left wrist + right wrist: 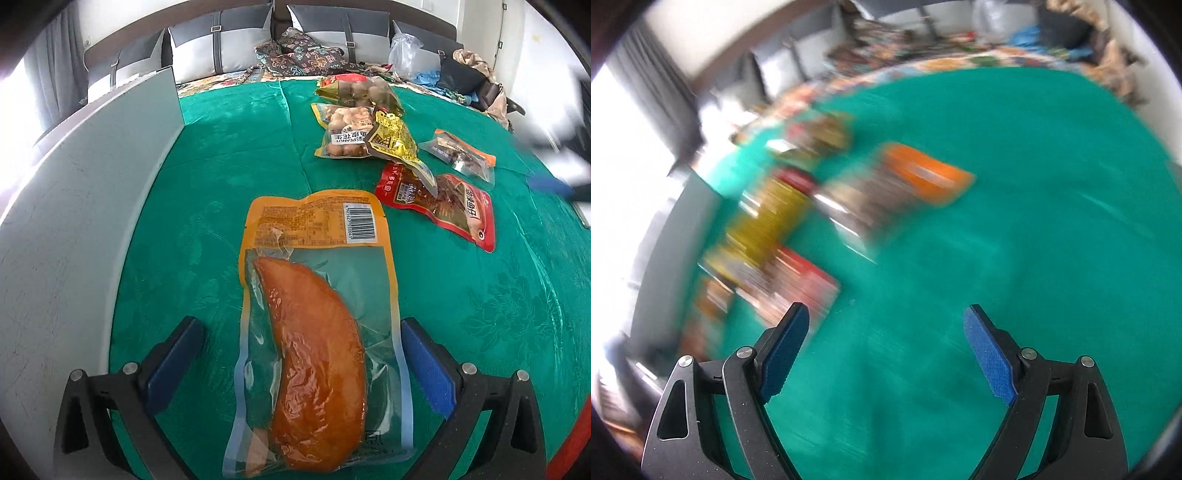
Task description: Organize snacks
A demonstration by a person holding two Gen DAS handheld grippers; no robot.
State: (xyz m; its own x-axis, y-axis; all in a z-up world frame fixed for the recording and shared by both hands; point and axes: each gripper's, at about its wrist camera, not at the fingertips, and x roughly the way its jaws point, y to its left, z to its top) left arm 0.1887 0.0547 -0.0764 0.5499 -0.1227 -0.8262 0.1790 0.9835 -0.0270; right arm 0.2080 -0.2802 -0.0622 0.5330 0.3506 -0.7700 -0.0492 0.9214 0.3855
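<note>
A clear and orange vacuum pack with an orange-brown piece of meat (314, 332) lies flat on the green cloth (229, 155). My left gripper (301, 354) stands open astride the pack, its blue pads apart from the pack's edges. Farther off lie a red fish snack pack (443, 205), a yellow pack (393, 142), a peanut pack (345, 131) and an orange-edged pack (460, 155). The right wrist view is blurred by motion. My right gripper (886, 350) is open over bare green cloth (1034, 258), nothing between its fingers. The orange-edged pack (897, 188) and the red pack (798, 284) lie ahead to its left.
A grey box wall (92, 184) runs along the left of the cloth. Another bag of round snacks (354, 90) lies at the far end. Behind are cushions (221, 48), patterned fabric and a plastic bag (404, 51). The blurred right gripper (554, 162) shows at the right edge.
</note>
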